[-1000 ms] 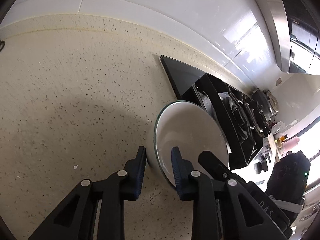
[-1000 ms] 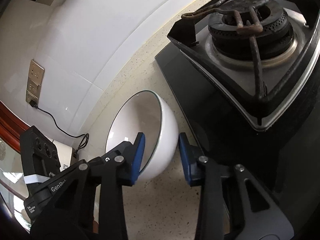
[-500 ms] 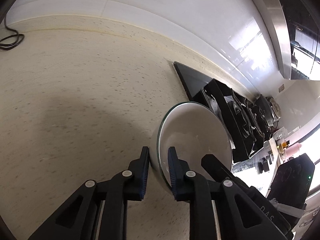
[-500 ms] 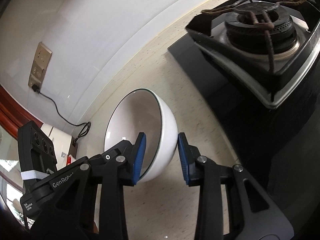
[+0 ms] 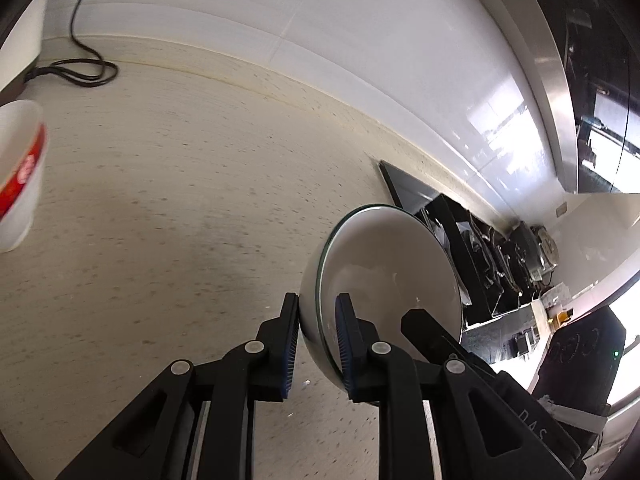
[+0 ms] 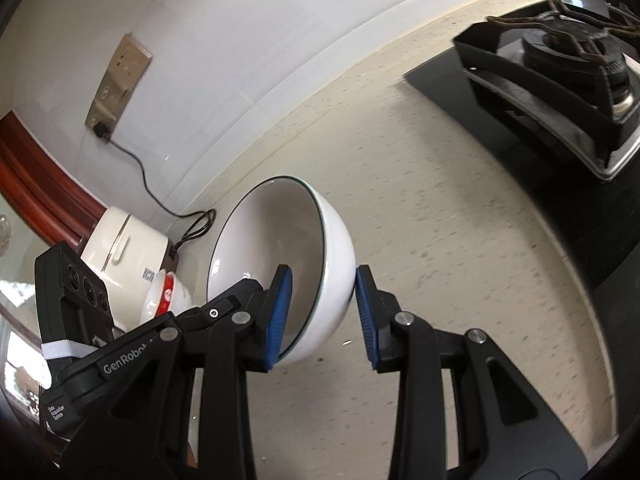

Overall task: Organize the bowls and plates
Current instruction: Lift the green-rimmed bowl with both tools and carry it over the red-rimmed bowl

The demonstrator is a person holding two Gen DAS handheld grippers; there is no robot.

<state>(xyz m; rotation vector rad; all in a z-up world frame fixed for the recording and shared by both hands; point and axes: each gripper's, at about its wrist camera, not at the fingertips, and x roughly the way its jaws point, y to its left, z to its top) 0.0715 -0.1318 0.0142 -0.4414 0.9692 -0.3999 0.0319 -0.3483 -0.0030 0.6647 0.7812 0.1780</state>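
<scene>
A white bowl (image 5: 384,272) with a thin green rim hangs tipped on its side above the speckled counter (image 5: 180,200), carried between both grippers. My left gripper (image 5: 316,298) is shut on its near wall, one blue pad outside and one inside. In the right wrist view the same bowl (image 6: 276,232) has my right gripper (image 6: 323,272) shut on its opposite wall, again with one pad inside and one outside. Each view also shows the other gripper's black finger reaching into the bowl.
A white bowl with a red band (image 5: 20,172) stands at the far left, seen also as the red-banded bowl (image 6: 166,296) beside a cream rice cooker (image 6: 124,248). A black cable (image 5: 80,68) lies by the wall. The gas stove (image 6: 560,60) is off to the right.
Both grippers have carried the bowl leftward along the counter, away from the stove and slightly up. The left jaws narrowed onto the bowl's wall. The red-banded bowl and the cooker have come into view.
</scene>
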